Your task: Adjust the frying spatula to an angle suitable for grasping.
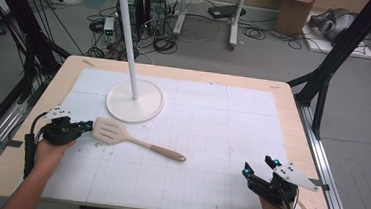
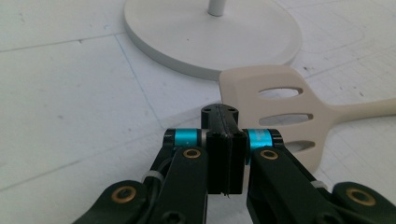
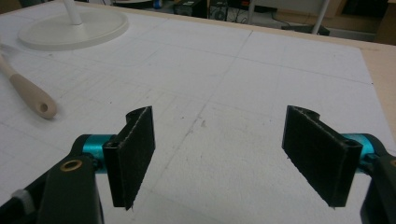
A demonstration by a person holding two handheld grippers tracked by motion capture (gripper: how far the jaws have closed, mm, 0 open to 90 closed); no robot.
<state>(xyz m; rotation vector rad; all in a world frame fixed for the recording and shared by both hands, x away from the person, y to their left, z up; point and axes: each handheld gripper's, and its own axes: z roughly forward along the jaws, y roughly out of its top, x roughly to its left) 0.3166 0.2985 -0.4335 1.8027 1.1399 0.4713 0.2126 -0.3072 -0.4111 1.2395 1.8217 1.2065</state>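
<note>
Lying flat mid-mat, spatula (image 1: 130,139), head beside left gripper (image 1: 85,125), jaws pressed together on nothing, right gripper (image 1: 258,166) jaws wide apart, stand (image 1: 134,99) behind spatula.

Right tongs (image 3: 219,158) spread wide over the bare white mat (image 3: 243,93) on the bench, jaws well apart, nothing between them. Far left, a spatula handle's rounded end (image 3: 32,99); beyond it, a white stand's round base (image 3: 74,30).

No text, label or number can be read anywhere.
</note>
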